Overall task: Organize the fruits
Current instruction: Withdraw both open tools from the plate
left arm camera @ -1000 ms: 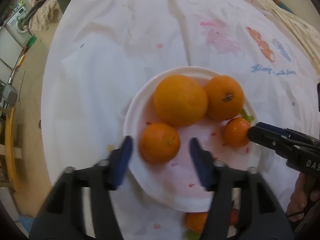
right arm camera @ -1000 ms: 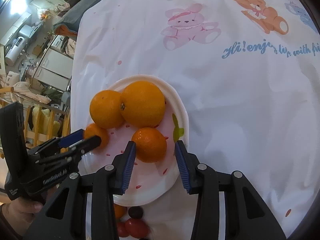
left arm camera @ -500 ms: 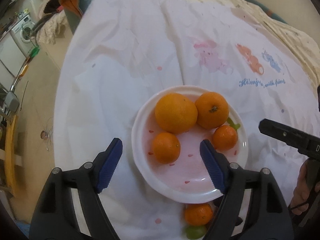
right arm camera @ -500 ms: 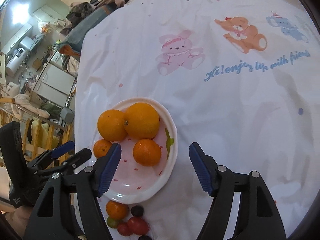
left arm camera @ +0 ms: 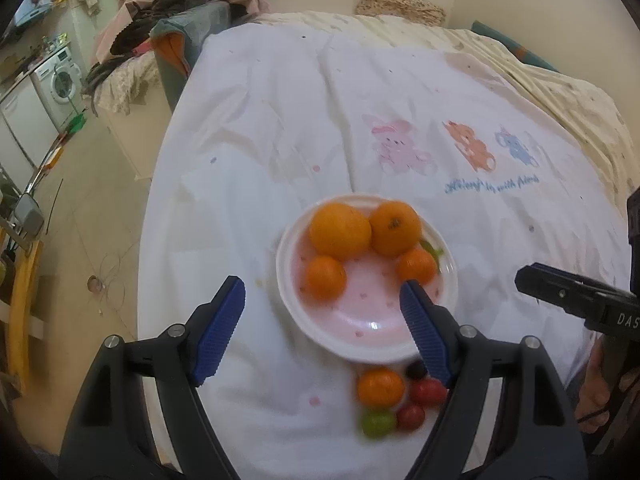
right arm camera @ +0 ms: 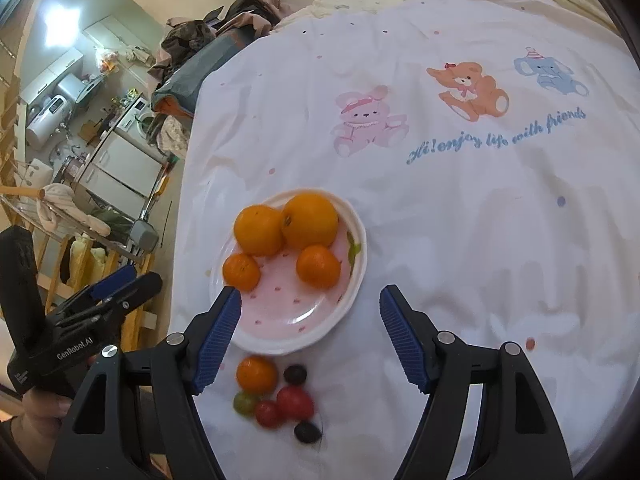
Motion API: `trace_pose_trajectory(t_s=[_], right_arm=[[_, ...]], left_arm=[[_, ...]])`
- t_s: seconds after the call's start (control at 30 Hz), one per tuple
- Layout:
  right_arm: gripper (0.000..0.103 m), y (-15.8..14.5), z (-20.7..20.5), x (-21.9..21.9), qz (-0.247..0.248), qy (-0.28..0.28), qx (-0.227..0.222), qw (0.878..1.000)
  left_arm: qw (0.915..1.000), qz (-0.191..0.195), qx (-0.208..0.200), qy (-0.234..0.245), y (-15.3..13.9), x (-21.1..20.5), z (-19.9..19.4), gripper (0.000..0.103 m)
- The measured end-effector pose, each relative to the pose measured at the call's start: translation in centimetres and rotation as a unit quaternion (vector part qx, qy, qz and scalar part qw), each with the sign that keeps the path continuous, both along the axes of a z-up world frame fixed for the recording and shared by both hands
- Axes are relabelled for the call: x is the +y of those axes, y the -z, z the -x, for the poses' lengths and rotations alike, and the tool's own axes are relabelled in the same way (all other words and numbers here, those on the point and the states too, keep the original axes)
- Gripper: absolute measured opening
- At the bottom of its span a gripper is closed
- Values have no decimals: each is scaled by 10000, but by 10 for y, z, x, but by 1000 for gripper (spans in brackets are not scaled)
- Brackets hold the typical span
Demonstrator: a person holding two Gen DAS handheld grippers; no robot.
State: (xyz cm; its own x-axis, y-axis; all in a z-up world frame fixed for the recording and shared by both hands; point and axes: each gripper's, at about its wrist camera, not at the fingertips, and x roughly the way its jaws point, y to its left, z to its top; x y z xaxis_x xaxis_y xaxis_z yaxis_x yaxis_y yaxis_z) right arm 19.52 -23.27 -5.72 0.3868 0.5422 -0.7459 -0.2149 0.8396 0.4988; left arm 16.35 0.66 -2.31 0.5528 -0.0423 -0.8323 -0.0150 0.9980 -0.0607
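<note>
We are holding both grippers [left arm camera: 322,326] [right arm camera: 310,334] released and empty above the plate [right arm camera: 280,338] of oranges [right arm camera: 318,266]; loose fruits [right arm camera: 256,374] beneath us are risking rolling if nudged.

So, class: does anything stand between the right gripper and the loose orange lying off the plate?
Nothing visible does. The right gripper hangs open above the loose orange, which lies on the cloth just outside the plate's near rim, beside small tomatoes.

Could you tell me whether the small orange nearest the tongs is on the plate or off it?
Off: the orange lies on the cloth beside the plate.
</note>
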Motion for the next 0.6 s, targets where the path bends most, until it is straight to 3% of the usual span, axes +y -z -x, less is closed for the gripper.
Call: trace_pose_trajectory(t_s=[0.6], right_arm=[[75,-9,59,-8,26,46,-30,10000]], left_arm=[[9989,280,259,-255,11,1,54,77]])
